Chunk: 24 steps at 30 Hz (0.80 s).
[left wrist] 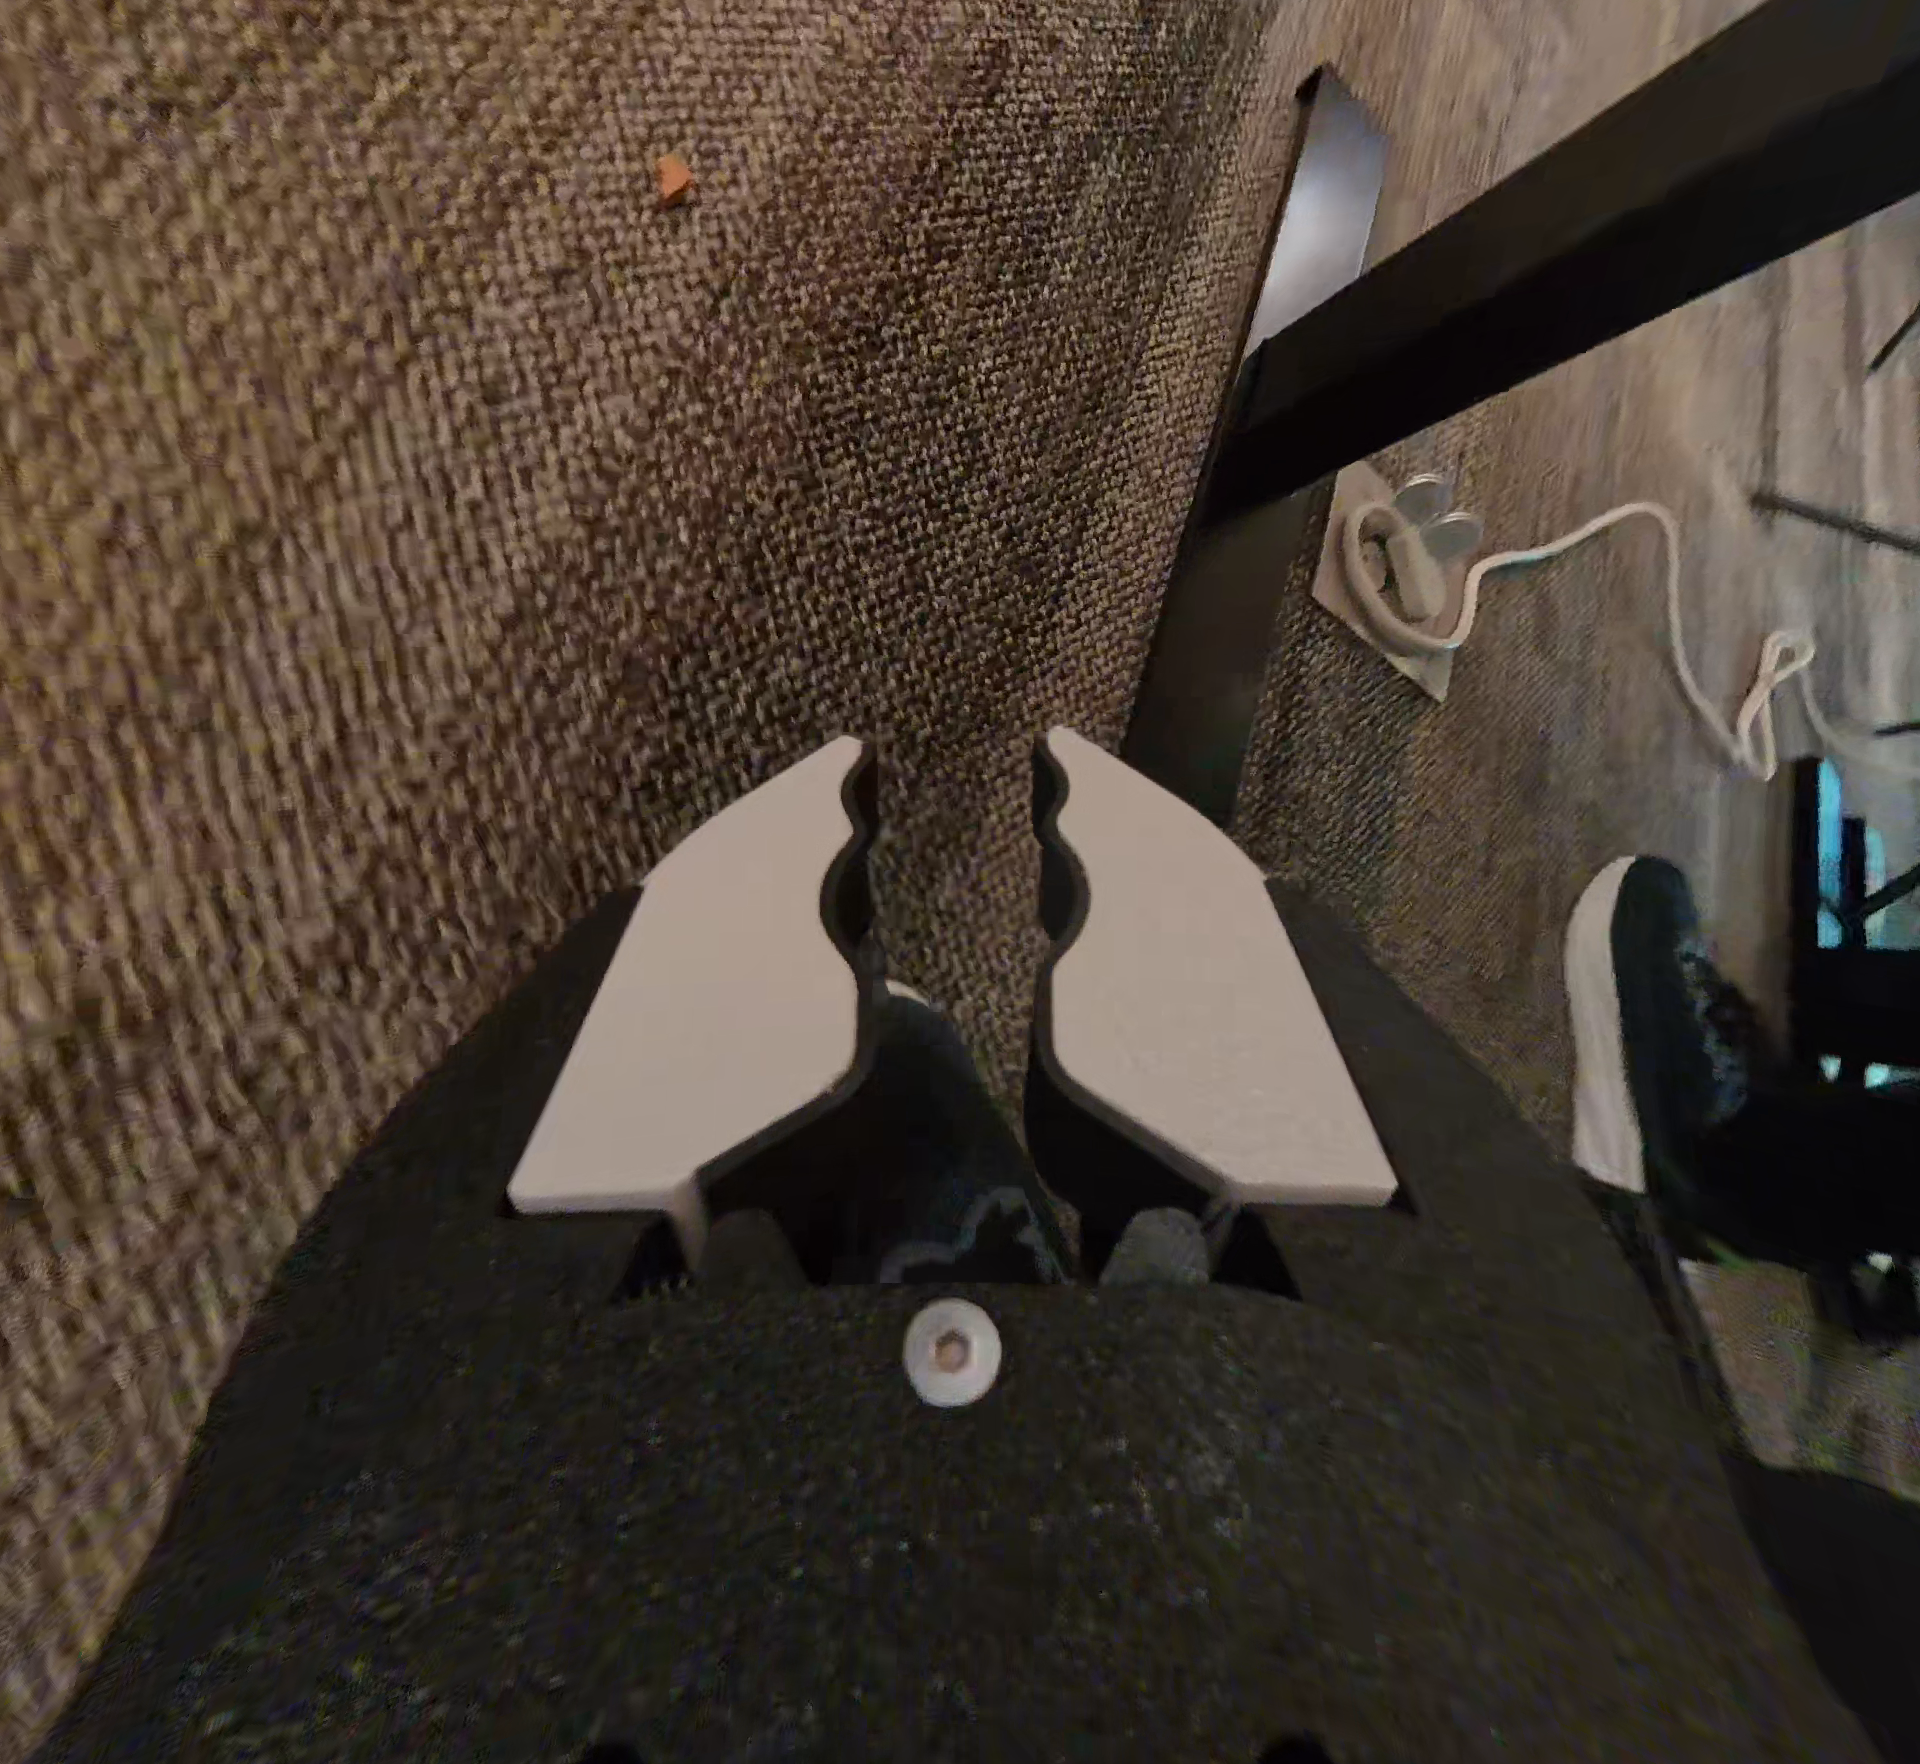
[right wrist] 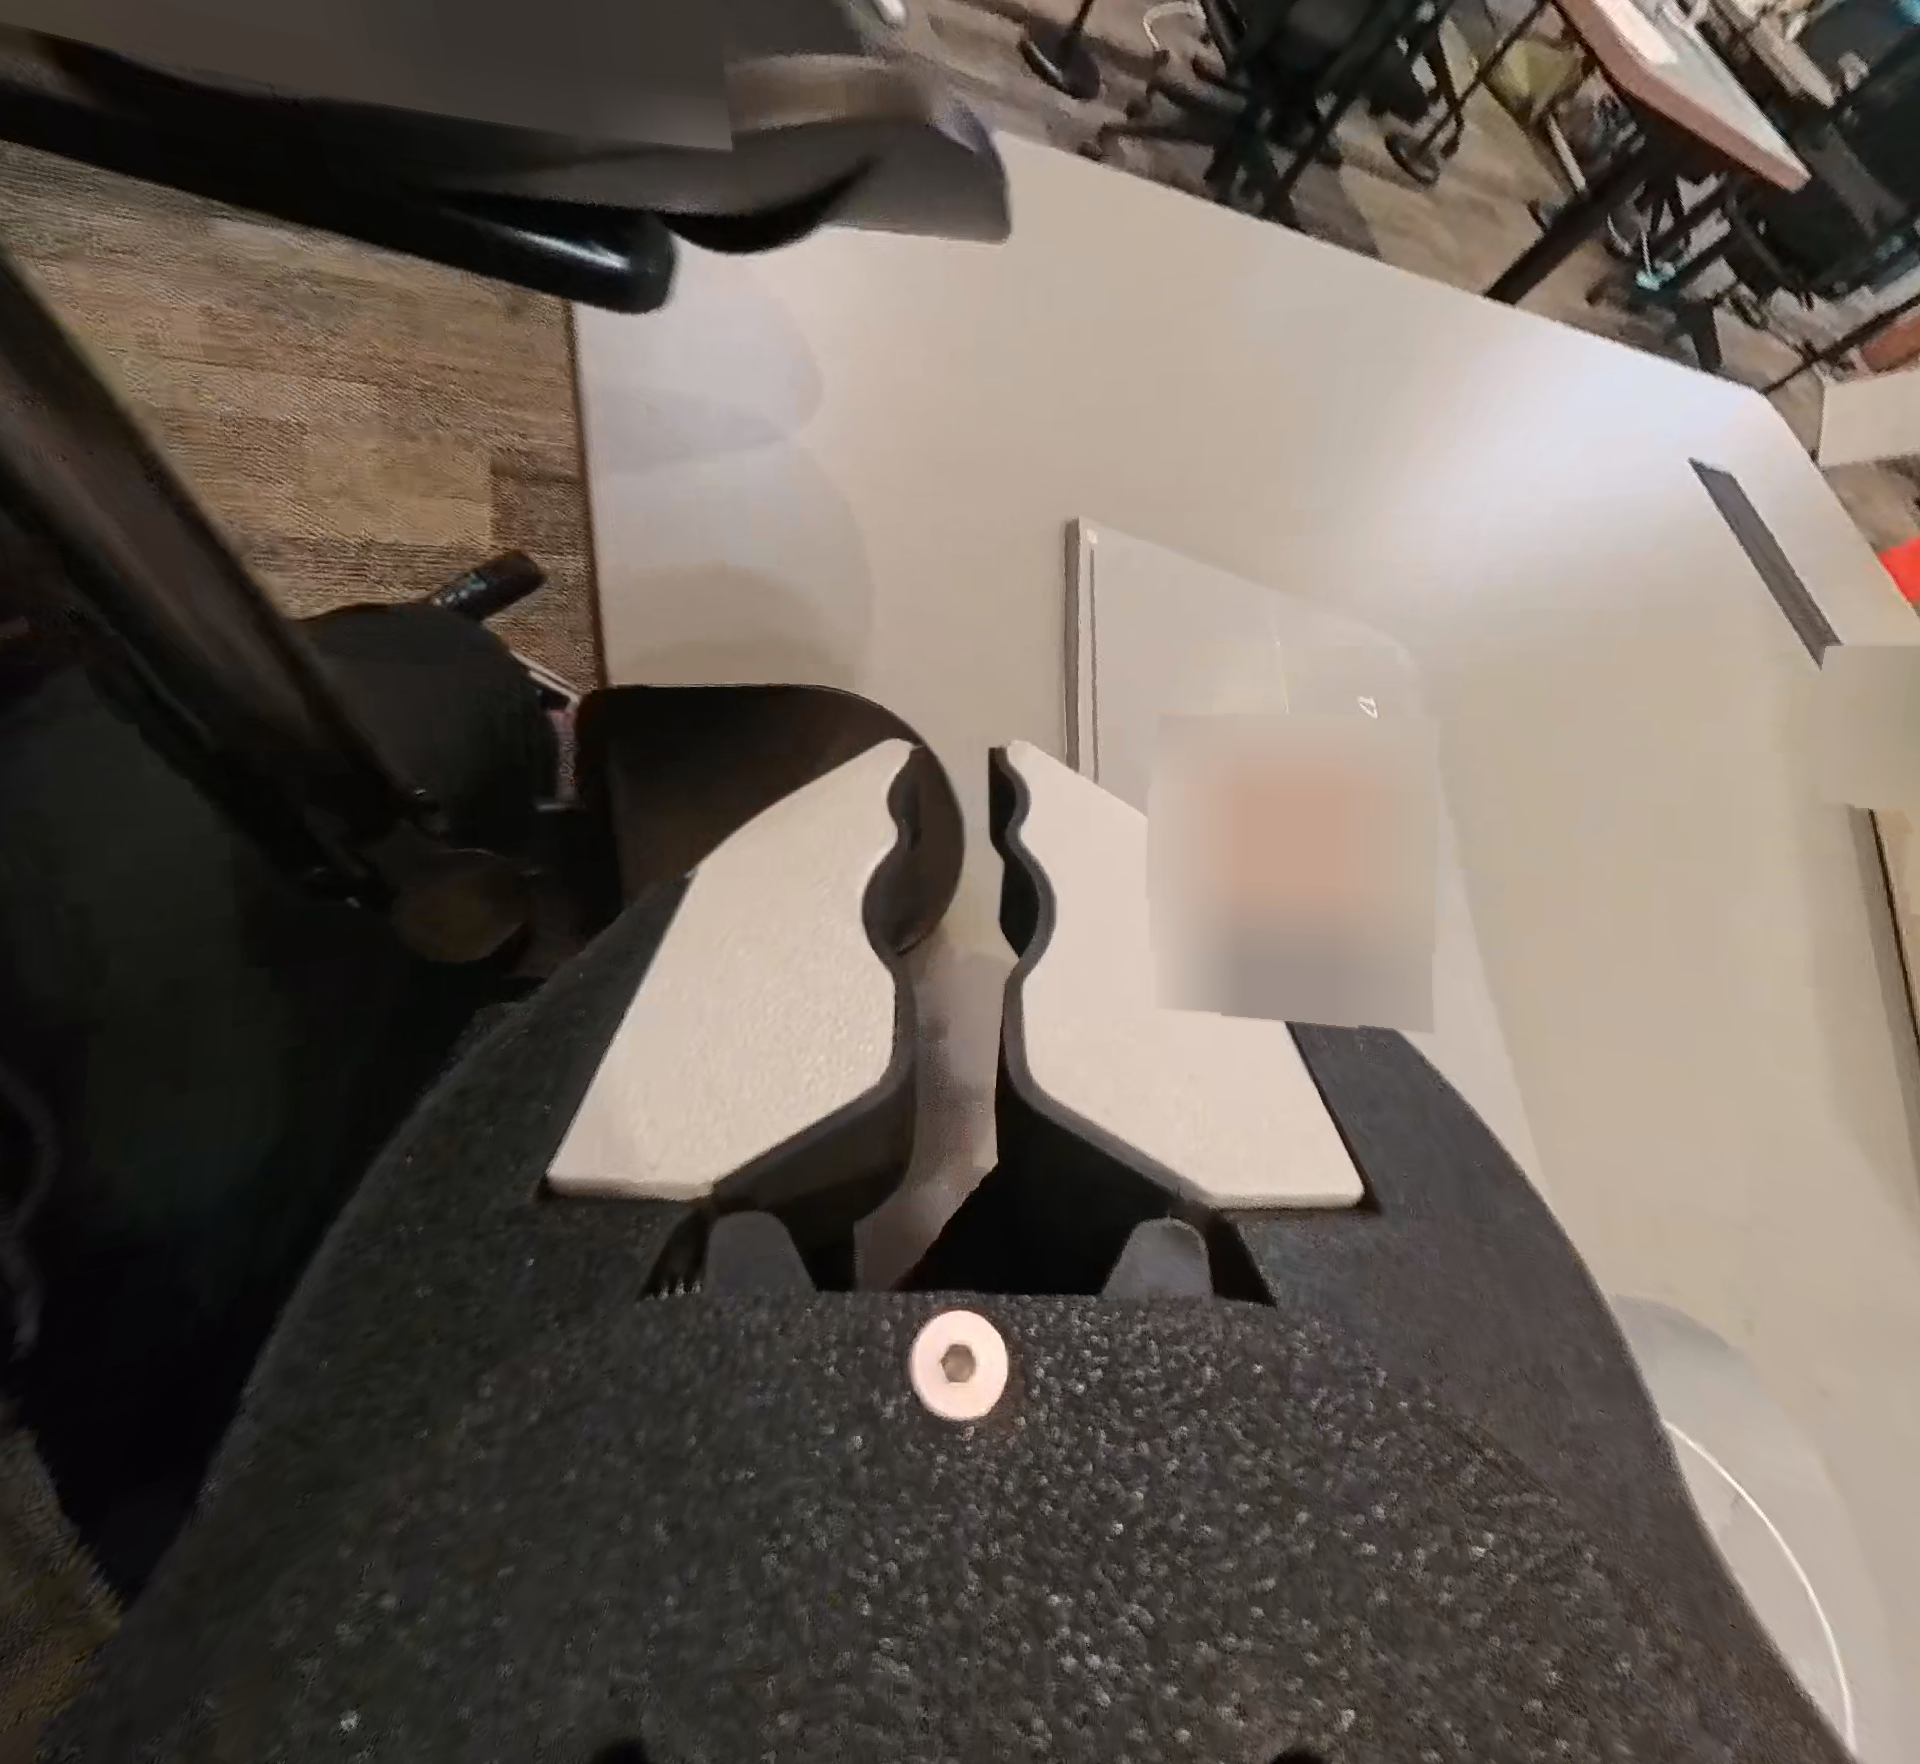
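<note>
The left gripper [left wrist: 954,758] points down at the brown carpet [left wrist: 520,519]. Its fingers are a little apart and hold nothing. A small orange bit [left wrist: 673,182] lies on the carpet ahead. A black shoe [left wrist: 1642,1008] with a white sole is off to the side. The right gripper [right wrist: 961,758] is over the white surface [right wrist: 1143,384], near its left edge. Its fingers are a little apart and empty. A flat white board [right wrist: 1226,644] lies just ahead.

The right gripper [right wrist: 971,758] hangs over the white table [right wrist: 1195,426], jaws slightly parted and empty. A flat white panel [right wrist: 1226,634] lies on the table just beyond the fingertips; a black chair [right wrist: 208,831] stands at the table's left edge.
</note>
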### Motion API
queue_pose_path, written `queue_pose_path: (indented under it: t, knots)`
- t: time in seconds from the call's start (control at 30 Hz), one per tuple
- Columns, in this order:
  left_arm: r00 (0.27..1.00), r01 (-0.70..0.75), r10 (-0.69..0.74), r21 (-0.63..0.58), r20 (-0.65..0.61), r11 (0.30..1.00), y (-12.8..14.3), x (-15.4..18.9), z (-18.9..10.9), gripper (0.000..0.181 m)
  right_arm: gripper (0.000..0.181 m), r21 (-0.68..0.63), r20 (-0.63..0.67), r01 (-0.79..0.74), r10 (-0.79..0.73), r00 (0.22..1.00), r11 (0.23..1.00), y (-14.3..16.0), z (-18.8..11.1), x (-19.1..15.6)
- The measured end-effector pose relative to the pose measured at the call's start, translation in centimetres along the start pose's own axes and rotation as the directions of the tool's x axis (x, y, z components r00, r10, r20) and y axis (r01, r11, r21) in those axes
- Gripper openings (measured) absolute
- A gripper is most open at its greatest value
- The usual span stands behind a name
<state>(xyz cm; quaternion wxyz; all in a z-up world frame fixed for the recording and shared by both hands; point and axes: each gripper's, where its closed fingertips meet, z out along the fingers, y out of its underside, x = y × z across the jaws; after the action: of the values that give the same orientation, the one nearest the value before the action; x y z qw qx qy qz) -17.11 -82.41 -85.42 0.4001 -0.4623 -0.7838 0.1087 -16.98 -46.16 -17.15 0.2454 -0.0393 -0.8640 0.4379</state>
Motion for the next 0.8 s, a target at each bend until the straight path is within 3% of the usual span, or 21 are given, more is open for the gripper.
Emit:
queue_pose_path:
  t: [0.13, 0.23, 0.33, 0.5, 0.67, 0.8]
  knots:
    - [0.996, -0.087, 0.087, -0.008, -0.017, 0.996, -4.8, -1.8, 4.2, 0.029, 0.013, -0.055, -0.085, -0.04, 0.036, 0.996, 0.998, 0.6, 0.5, 1.1]
    - [0.998, -0.059, 0.061, 0.055, -0.019, 0.997, -7.2, -1.8, 6.7, 0.028, 0.012, -0.104, -0.108, 0.014, -0.025, 0.994, 0.994, 1.1, 0.7, 0.8]
    - [0.999, -0.024, 0.027, 0.118, -0.026, 0.993, -6.9, -0.1, 7.2, 0.028, 0.011, -0.108, -0.107, 0.05, -0.062, 0.992, 0.993, 1.0, 0.9, 0.6]
    - [0.976, -0.216, 0.216, 0.032, -0.027, 0.976, -5.0, 0.1, 6.4, 0.029, 0.012, -0.084, -0.09, -0.018, 0.011, 0.996, 0.996, 1.0, 0.8, 1.1]
    - [0.978, -0.209, 0.208, -0.034, -0.024, 0.977, -7.0, -3.0, 8.1, 0.029, 0.014, -0.131, -0.115, -0.054, 0.039, 0.993, 0.99, 1.5, 1.0, 1.4]
    - [0.957, -0.289, 0.288, -0.065, -0.029, 0.955, -10.3, -3.2, 8.9, 0.031, 0.014, -0.148, -0.162, -0.074, 0.049, 0.986, 0.986, 1.7, 1.0, 1.9]
